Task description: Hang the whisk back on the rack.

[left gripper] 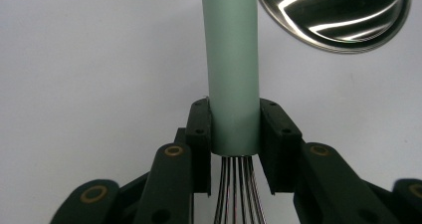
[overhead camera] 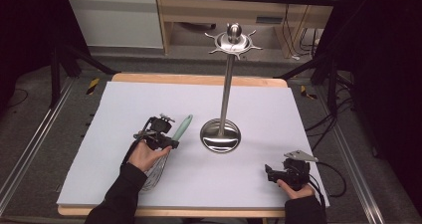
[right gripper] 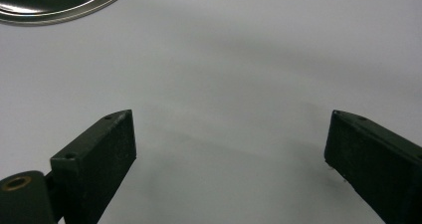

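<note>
on white tabletop (overhead camera: 149,99), front-left qtr: whisk (overhead camera: 171,142), mint-green handle pointing toward far edge & slightly right, wire loops toward front edge, lying flat. left gripper (overhead camera: 166,134) clamped on the whisk at handle base, just above where wires leave it; left gripper view shows both jaws pressed on either side of the handle (left gripper: 233,59), wires (left gripper: 238,189) running down betw. them. person's left hand (overhead camera: 147,154) holds that gripper, dark sleeve coming in from front edge.

centre of tabletop: steel utensil stand (overhead camera: 221,134), round dished base, upright pole, hook crown on top w/ ball knob; no items hung. base sits just right of handle tip, not touching; base rim also seen in left gripper view (left gripper: 343,15).

front-right corner: right gripper (overhead camera: 271,173), low over tabletop, jaws spread wide, nothing betw. them; grey plate on top, cable trailing off right edge.
</note>
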A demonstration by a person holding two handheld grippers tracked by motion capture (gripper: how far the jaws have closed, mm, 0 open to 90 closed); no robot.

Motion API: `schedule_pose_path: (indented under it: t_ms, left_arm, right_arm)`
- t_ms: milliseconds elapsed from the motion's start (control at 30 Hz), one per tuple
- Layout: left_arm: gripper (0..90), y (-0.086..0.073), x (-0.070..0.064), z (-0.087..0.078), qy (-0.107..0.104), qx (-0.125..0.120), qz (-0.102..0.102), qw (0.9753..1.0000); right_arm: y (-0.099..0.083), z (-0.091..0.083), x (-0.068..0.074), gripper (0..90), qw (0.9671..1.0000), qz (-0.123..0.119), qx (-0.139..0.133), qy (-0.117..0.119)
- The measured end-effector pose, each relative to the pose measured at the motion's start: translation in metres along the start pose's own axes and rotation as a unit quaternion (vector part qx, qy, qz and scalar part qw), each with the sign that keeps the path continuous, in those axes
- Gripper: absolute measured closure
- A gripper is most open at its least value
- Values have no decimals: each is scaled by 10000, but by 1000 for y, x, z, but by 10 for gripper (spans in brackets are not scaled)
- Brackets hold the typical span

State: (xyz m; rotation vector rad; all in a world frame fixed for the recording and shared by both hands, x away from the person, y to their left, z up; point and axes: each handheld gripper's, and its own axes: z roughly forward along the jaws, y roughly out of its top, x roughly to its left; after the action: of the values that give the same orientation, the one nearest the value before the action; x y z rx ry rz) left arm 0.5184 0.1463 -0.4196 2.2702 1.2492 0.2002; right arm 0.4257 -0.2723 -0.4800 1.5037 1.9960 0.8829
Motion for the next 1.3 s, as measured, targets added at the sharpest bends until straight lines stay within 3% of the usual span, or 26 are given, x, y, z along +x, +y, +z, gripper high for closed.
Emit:
schedule_pose_path:
  t_ms: [333, 667, 967, 1300]
  left_arm:
    - [686, -12, -2, -25, -29, -592, 44, 9982]
    - [686, -26, -3, -54, -54, -1245, 119, 9921]
    - [687, -41, 0, -74, -33, -1807, 114, 9835]
    - [687, -55, -1, -102, -33, -2377, 131, 9713]
  right_arm:
    - [0, 0, 0, 66, 10000, -11, -8, -22]
    - [0, 0, 0, 66, 10000, -5, 3, -22]
    - [0, 0, 1, 66, 10000, 12, 16, -31]
    - [0, -2, 3, 68, 10000, -35, -5, -68]
